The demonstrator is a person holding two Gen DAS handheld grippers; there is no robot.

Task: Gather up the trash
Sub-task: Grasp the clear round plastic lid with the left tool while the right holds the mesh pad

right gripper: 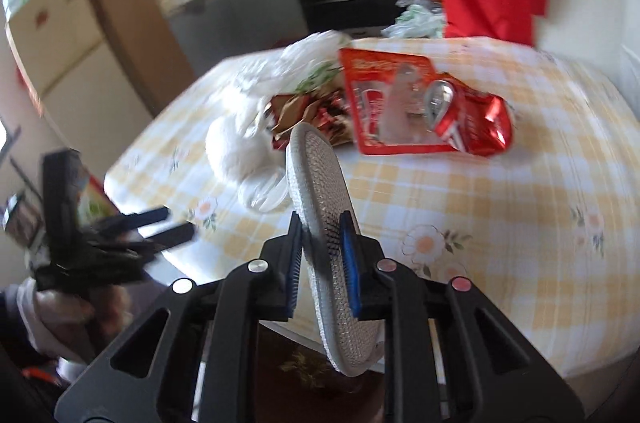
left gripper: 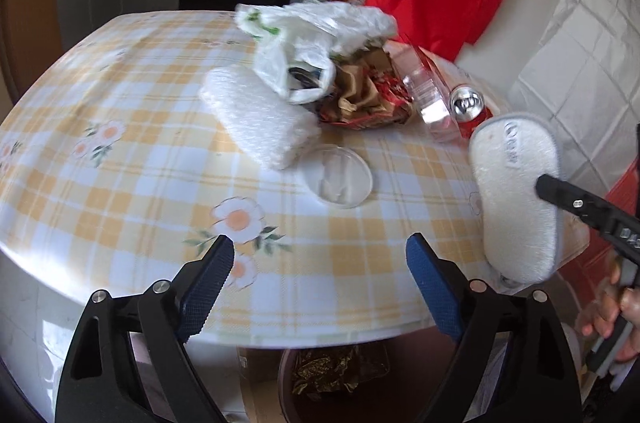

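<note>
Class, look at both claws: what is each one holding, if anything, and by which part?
The right claw grips a white slipper across its sole near one end. The left claw is open and holds nothing.

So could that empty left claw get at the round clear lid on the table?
Probably yes. The left gripper is open and empty, and the clear lid lies flat just ahead of it on bare tablecloth, nothing between.
</note>
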